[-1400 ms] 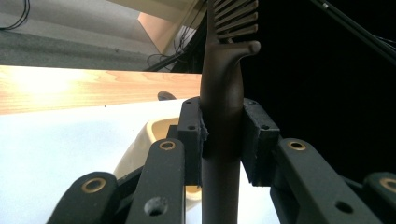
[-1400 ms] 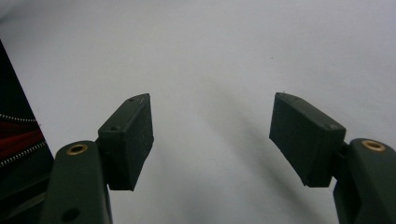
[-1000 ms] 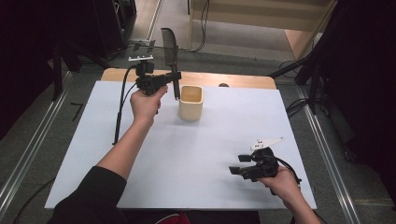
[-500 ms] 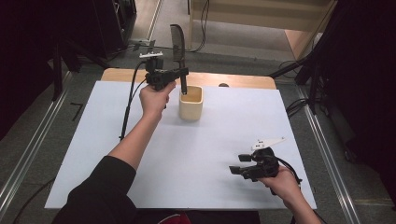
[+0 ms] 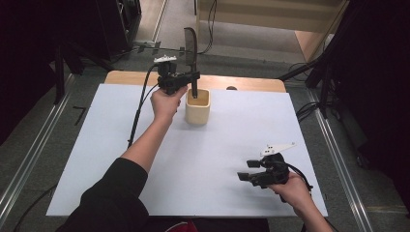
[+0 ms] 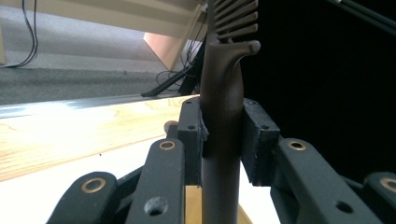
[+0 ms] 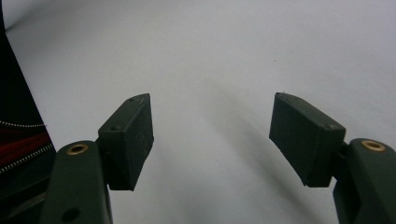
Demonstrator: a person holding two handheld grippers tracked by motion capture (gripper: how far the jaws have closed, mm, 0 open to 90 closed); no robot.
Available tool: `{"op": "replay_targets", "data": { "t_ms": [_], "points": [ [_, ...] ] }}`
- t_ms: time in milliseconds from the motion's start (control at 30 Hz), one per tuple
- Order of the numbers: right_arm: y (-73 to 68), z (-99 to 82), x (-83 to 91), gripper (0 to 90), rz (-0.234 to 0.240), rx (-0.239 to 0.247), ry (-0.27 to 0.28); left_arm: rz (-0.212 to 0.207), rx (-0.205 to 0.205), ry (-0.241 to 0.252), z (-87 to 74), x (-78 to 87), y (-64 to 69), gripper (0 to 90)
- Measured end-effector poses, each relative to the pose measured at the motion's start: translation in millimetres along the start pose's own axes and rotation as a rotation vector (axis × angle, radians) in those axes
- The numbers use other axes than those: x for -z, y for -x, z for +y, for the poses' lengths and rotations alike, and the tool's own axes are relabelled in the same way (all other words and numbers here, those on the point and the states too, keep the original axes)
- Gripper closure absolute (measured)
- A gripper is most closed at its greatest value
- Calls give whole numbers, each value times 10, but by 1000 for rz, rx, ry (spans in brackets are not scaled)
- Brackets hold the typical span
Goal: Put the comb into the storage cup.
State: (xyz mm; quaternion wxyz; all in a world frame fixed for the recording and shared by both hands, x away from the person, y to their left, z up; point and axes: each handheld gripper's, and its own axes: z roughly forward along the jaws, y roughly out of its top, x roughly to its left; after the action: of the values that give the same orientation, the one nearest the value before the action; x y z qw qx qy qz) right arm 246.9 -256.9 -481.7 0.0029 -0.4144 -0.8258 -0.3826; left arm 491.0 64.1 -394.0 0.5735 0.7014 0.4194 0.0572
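Note:
My left gripper (image 5: 193, 76) is shut on the handle of a dark comb (image 5: 189, 44), which stands upright with its teeth at the top. The handle's lower end dips into a cream cup (image 5: 197, 109) at the back middle of the table. In the left gripper view the pads (image 6: 190, 135) press on both sides of the comb's handle (image 6: 222, 88), and the cup's rim (image 6: 192, 205) shows just below. My right gripper (image 5: 245, 170) rests low over the white sheet at the front right. Its jaws (image 7: 212, 130) stand open with nothing between them.
A white sheet (image 5: 96, 145) covers most of the table, with a strip of bare wood (image 5: 125, 77) along the far edge. The left gripper's cable (image 5: 138, 111) trails down across the sheet. Metal rails and cables lie on the floor around the table.
My left hand has carried the comb to the right and slightly down, from beside the cup to over it, so the handle end now sits inside. The right gripper has stayed put.

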Motion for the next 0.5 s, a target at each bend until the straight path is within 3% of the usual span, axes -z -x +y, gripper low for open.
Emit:
{"op": "replay_targets", "data": {
  "t_ms": [500],
  "points": [
    [8,-2,3,284,2,0,2,-1,-29,-16,-140,-110,25,732]
  ]
}}
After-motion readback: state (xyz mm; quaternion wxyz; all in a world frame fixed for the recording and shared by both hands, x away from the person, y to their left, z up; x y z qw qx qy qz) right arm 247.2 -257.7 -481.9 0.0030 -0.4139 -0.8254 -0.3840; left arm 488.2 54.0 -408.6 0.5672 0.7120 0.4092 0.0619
